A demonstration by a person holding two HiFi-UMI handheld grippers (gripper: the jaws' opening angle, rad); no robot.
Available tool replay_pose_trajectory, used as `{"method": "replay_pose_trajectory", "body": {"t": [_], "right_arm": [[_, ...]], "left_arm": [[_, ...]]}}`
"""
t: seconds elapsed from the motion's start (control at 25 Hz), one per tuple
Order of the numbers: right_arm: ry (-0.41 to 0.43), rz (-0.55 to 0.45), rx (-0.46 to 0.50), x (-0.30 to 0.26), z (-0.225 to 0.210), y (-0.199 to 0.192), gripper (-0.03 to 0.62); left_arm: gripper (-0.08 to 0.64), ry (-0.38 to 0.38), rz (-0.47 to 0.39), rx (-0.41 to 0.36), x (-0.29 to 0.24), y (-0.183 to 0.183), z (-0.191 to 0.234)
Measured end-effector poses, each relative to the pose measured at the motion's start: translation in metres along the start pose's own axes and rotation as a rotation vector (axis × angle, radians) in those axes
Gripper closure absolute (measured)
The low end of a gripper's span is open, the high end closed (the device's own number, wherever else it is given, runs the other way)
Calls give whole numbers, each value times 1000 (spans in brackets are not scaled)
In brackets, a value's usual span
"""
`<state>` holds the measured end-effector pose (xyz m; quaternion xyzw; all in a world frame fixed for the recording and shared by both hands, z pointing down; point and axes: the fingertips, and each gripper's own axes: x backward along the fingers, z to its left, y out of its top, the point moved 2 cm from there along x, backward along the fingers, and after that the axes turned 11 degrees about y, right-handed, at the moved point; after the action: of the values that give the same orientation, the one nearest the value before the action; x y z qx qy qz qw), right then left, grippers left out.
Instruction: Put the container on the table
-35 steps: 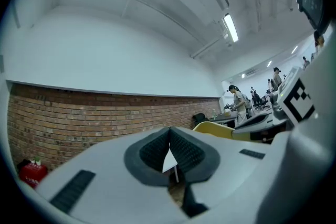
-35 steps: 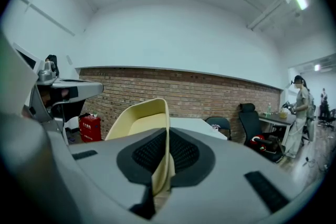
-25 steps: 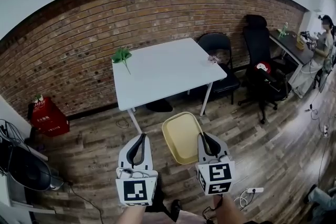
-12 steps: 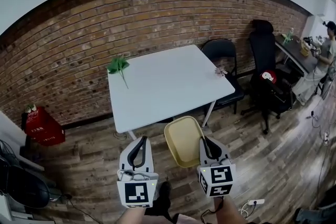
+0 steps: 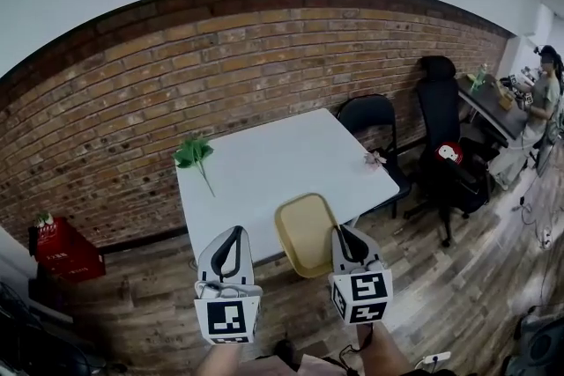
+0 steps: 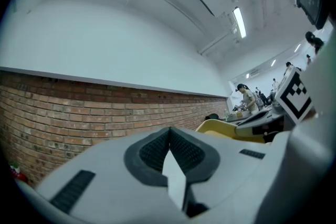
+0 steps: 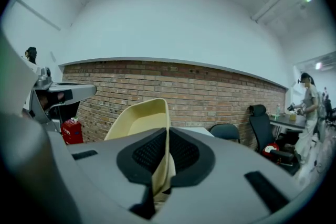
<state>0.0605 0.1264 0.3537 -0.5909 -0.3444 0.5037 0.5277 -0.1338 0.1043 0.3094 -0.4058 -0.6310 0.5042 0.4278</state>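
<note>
A shallow pale-yellow container [image 5: 305,233] hangs over the near edge of the white table [image 5: 264,180]. My right gripper [image 5: 340,235] is shut on its right rim. In the right gripper view the rim of the container [image 7: 140,119] runs between the pads of the right gripper [image 7: 167,136], and the tray tilts up to the left. My left gripper [image 5: 233,236] sits to the left of the container, apart from it, jaws shut with nothing in them. The left gripper view shows the left gripper [image 6: 170,136] closed and the container [image 6: 220,126] off to the right.
A green leafy sprig [image 5: 195,154] lies at the table's far left, a small pinkish thing [image 5: 372,159] near its right edge. A black chair [image 5: 365,114] and an office chair [image 5: 445,106] stand to the right. A red box [image 5: 60,247] sits by the brick wall. A person [image 5: 543,79] is at a far desk.
The table has come closer in the head view, and the container now hangs over its near edge instead of over the floor. Both grippers keep the same stance.
</note>
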Motion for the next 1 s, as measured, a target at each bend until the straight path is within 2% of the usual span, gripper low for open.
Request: {"method": "replay_pose_trajectory", "body": {"t": [0.32,0.6,0.88,1.0], "right_arm": [[-36,-11,5,-32,-27,12,578],[-53,4,-25,-61,-64,-2,578],[-23,46,-70,-111,-110,-23,578],[-4,54,-85,-135,-137,-26,578]], "left_arm": [[549,-19,-12,33,-48,-10,-2],[549,-41,37,7,-84,-37,-20],[550,-35,75,-11,-144,-61,-37],[549,-21,102,-58,-174,-69,-42]]}}
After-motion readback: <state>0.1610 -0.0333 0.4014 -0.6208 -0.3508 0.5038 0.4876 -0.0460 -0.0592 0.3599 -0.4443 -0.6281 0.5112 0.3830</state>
